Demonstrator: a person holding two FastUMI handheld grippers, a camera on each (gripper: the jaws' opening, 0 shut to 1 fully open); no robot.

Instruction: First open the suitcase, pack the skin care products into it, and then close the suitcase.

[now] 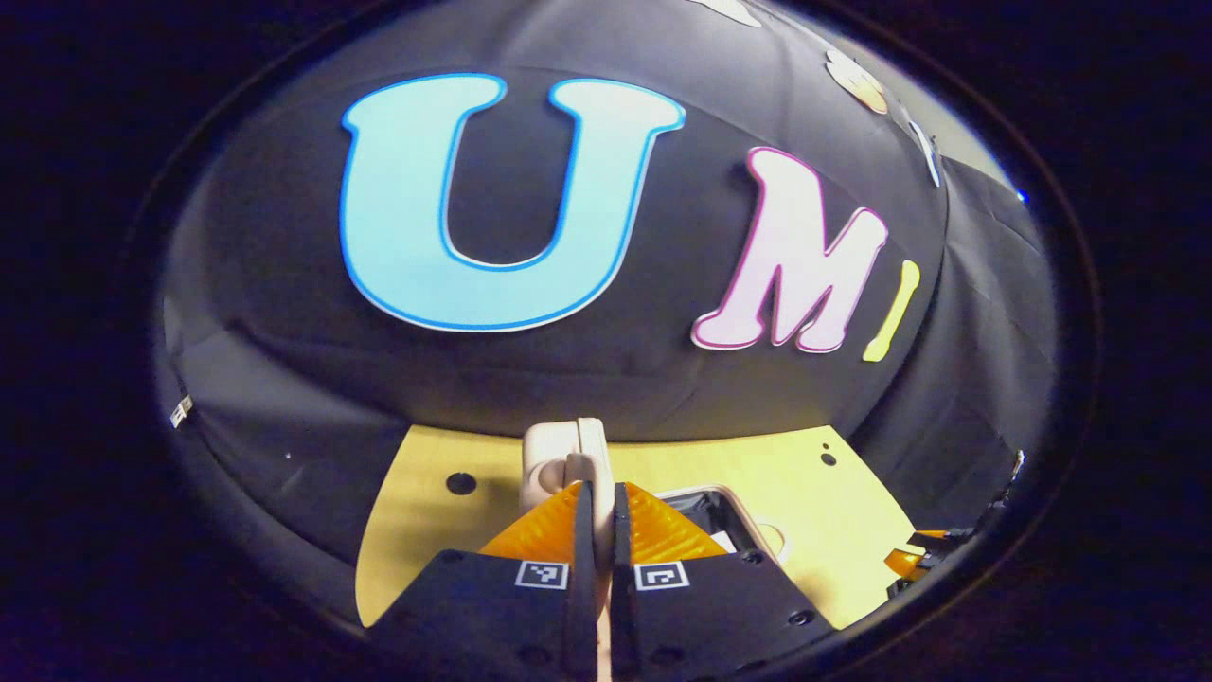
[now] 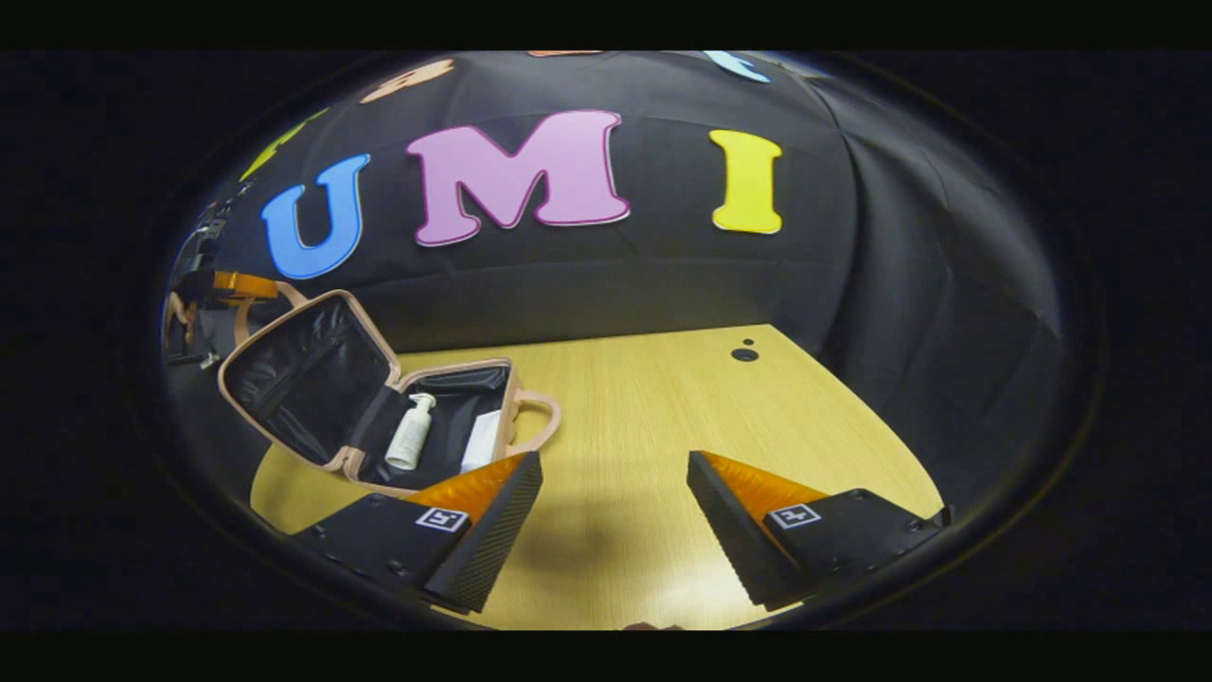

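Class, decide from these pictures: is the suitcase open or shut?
Open. The suitcase has its lid raised, showing the dark lining and a white bottle lying inside.

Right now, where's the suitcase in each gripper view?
Left gripper view: suitcase low centre, its lid edge pinched in the left gripper, with the base just right of it.
Right gripper view: suitcase at the left, open with the lid up and a bottle inside.
Shared landmark: the yellow table under it.
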